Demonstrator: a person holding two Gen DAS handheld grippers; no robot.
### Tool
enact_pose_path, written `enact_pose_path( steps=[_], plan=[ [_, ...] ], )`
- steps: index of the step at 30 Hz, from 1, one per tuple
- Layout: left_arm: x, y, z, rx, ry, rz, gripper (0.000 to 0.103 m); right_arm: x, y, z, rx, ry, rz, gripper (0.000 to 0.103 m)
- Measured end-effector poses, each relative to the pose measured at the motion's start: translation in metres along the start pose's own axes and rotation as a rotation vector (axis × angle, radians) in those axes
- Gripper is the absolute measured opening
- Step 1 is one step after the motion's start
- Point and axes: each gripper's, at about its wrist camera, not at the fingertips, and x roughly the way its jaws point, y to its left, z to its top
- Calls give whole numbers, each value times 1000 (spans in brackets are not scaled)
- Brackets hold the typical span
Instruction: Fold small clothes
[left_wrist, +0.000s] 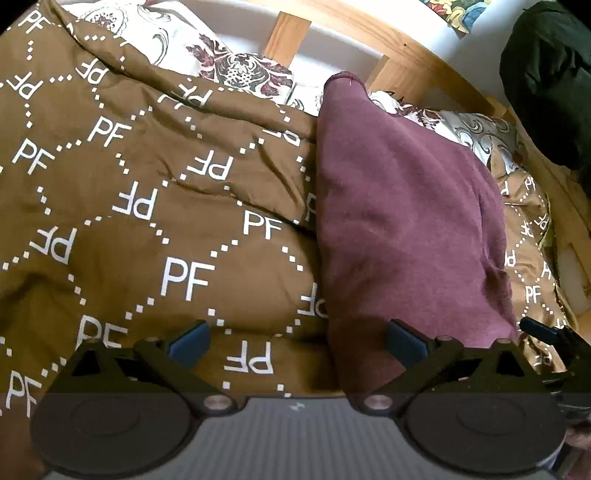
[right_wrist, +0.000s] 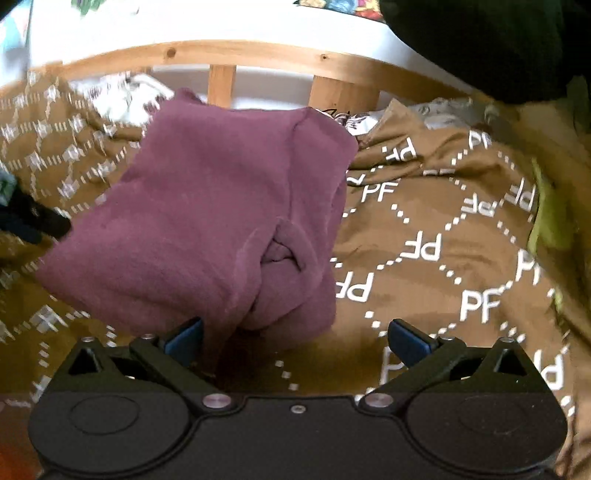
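- Fingers of your left gripper (left_wrist: 297, 341) stand wide apart and hold nothing; the right-hand pad (left_wrist: 404, 341) sits over the near edge of the maroon garment (left_wrist: 406, 221), contact cannot be told.
- Fingers of your right gripper (right_wrist: 295, 341) are likewise spread wide and empty; the left-hand pad (right_wrist: 184, 339) is at the garment's (right_wrist: 207, 221) near hem, touching or just above, unclear.
- Garment lies on the brown PF duvet (left_wrist: 166, 221), already doubled into a thick oblong, its far end toward the wooden bed rail (right_wrist: 221, 55).
- Right wrist view shows a bunched, puckered knot of cloth near the garment's near-right corner.
- Judgement: fleece-like knit, soft, light, limp; no stiffness, so it will sag and the layers may slide apart if you pinch one ply only.
- Judgement: take hold at the near corners, pads through all layers, clear of the bunched knot.
- Risk: the duvet is soft and rumpled; you could pinch it together with the garment.
- Left gripper's tip (right_wrist: 37, 221) shows at the garment's left side.
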Motion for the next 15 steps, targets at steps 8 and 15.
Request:
enact_pose_path(
  steps=[8,15],
  plan=[
    [4,3,0,-19,8,-9,103,-17,-19,1,14,26,86,102],
    [6,2,-1,-20,4,-5,103,-30,-32,-6,-65,35,14,102]
  ],
)
